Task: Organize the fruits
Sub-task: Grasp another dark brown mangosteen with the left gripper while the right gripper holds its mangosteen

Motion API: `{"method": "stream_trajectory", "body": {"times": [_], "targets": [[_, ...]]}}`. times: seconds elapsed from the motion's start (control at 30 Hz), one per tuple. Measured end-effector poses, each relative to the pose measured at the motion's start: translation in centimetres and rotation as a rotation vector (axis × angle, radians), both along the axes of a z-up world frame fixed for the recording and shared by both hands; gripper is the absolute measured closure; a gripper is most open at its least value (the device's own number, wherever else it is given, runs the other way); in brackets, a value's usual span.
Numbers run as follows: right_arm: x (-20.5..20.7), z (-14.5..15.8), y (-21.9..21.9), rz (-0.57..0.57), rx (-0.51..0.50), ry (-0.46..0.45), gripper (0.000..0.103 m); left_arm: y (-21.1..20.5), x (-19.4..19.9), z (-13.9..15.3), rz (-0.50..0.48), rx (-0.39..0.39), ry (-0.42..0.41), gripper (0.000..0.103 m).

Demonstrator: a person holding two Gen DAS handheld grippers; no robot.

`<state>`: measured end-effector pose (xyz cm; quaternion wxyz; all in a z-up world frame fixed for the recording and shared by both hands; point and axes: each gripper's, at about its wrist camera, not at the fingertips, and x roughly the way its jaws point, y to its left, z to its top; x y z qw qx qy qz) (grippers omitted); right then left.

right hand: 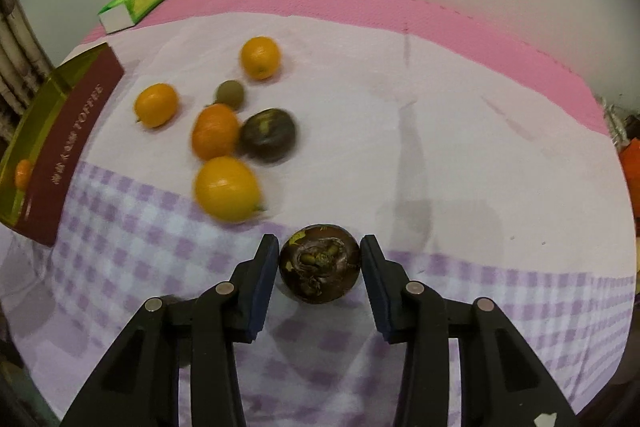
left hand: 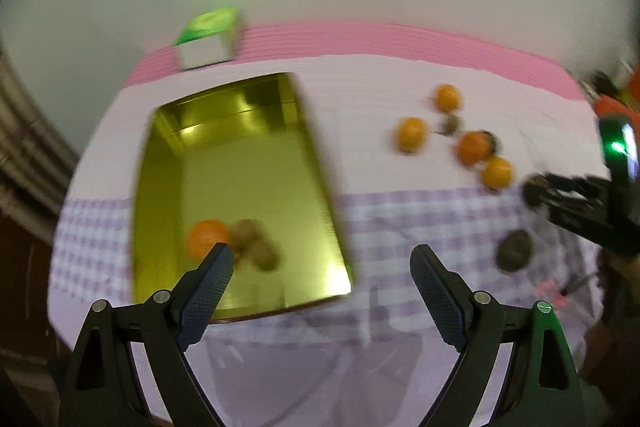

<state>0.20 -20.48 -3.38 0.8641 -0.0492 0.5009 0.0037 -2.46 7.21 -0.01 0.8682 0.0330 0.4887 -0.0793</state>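
Open cloth [right hand: 460, 155] beside right tongs [right hand: 320, 263]

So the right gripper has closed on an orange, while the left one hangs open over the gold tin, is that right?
Not quite: what sits between the right gripper's pads is a dark brown fruit, not an orange, as the right wrist view shows. The oranges lie loose on the cloth beyond it. The rest stands: the left gripper hangs open over the gold tin.
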Motion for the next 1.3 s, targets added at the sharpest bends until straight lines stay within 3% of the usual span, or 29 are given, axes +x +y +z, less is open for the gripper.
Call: {"method": "stream_trajectory", "body": {"times": [0.23,0.5,0.97,1.3], "targets": [[-0.3,0.0,-3.2,-0.027,-0.035,-0.052,0.064,-7.1,-0.2,-0.3,-0.176,-0.052,0.024,0.013],[-0.8,-0.4,-4.8,-0.028,-0.011,-0.089,0.063,-12.7,-0.3,-3.0,-0.262,-0.058,0.083,0.013],[-1.7,-0.6,-6.1,-0.004,0.028,-0.089,0.063,-15.4,1.3,-6.8,-0.189,-0.022,0.167,0.016],[-1.9,-0.8,-6.7,-0.016,0.056,-0.094,0.063,-16.7,1.8,-7.9,-0.181,-0.007,0.172,0.03]]}}
